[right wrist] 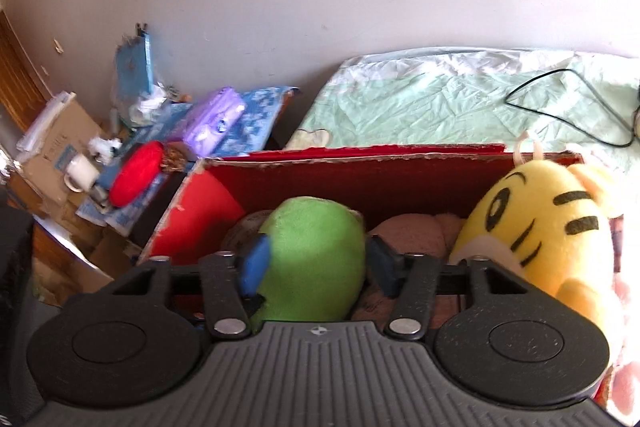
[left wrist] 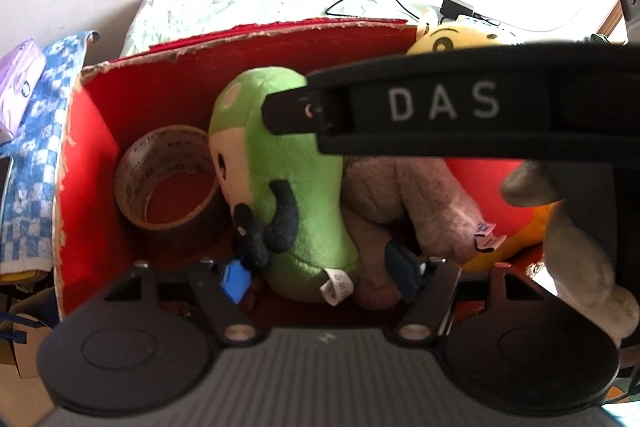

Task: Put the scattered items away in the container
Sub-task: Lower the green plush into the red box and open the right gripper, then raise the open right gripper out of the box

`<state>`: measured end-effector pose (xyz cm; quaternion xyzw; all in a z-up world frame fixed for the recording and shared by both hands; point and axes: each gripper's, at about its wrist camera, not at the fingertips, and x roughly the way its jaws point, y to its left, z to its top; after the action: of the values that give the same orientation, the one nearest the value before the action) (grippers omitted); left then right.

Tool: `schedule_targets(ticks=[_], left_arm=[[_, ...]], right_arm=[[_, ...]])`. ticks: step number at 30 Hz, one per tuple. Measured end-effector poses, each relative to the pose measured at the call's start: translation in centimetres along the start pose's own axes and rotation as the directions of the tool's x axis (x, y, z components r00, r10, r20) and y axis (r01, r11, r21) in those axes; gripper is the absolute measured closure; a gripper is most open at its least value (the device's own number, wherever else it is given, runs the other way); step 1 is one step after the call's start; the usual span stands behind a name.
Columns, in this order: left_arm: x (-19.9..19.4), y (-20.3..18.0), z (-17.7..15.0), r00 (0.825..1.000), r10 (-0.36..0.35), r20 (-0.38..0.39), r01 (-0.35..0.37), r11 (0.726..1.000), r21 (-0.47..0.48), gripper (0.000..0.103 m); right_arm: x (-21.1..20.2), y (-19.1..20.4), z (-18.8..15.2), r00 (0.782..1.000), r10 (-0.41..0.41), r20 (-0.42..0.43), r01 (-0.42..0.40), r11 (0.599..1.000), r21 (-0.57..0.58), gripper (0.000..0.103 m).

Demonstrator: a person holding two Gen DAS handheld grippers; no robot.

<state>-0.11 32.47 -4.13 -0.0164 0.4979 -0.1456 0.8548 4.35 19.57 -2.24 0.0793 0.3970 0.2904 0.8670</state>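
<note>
Closest in, the left gripper (left wrist: 322, 277) hangs over the near edge of the red cardboard box (left wrist: 132, 95), its fingers spread wide with nothing between them but the toys lying below. The right gripper (right wrist: 316, 271) sits low at the box too, its blue-padded fingers (right wrist: 256, 265) either side of the green plush toy (right wrist: 316, 259); they stand wide and look to be touching its sides, though whether they actually pinch it I cannot tell. Inside the box, that green plush (left wrist: 288, 183) lies lengthwise in the middle, a roll of brown tape (left wrist: 168, 179) just beside it against the left wall, and a pinkish-grey plush (left wrist: 404, 203) pressed against its other side. Further right a yellow striped plush (right wrist: 552, 227) leans up over the box's right end. In the left view the other tool's black body (left wrist: 460, 107), lettered DAS, crosses above the toys. Beyond the box lie a pale green bedsheet (right wrist: 432, 99) with a black cable (right wrist: 560, 99) on it, and off to the left a blue checked cloth (left wrist: 32, 155), a purple packet (right wrist: 216, 119), a red cushion (right wrist: 136, 179) and a white mug (right wrist: 82, 167).
</note>
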Motion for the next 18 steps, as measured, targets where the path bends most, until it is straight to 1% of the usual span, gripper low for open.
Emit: schedule_targets(ticks=[1,6,8,11,14,18], left_arm=[[-0.1,0.1,0.0,1.000,0.001,-0.001,-0.001,1.000,-0.004,0.033],[-0.8,0.7,-0.3,1.000,0.021,0.011,-0.021,0.999,-0.028,0.031],[-1.4,0.6,-0.4,0.999,0.036,0.029,-0.036,0.999,-0.023,0.031],[-2.1,0.4,-0.5,0.998,0.023,0.052,-0.022,1.000,-0.016,0.031],[-1.7,0.0,-0.3,0.999,0.030,0.040,-0.030,1.000,-0.006,0.031],[-1.4,-0.2,-0.2,0.999,0.032,0.034,-0.032,0.999,-0.018,0.031]], right_arm=[[0.0,0.0,0.0,1.000,0.013,-0.003,-0.013,1.000,0.005,0.060],[0.2,0.4,0.0,1.000,-0.004,-0.007,0.004,1.000,-0.009,0.059],[0.1,0.5,0.1,1.000,-0.008,-0.003,0.008,1.000,-0.009,0.058],[-0.1,0.6,0.0,1.000,-0.008,0.000,0.008,1.000,-0.012,0.058],[0.1,0.6,0.0,1.000,-0.012,-0.006,0.012,1.000,-0.016,0.058],[-0.7,0.3,0.0,1.000,-0.019,0.020,0.020,1.000,-0.013,0.059]])
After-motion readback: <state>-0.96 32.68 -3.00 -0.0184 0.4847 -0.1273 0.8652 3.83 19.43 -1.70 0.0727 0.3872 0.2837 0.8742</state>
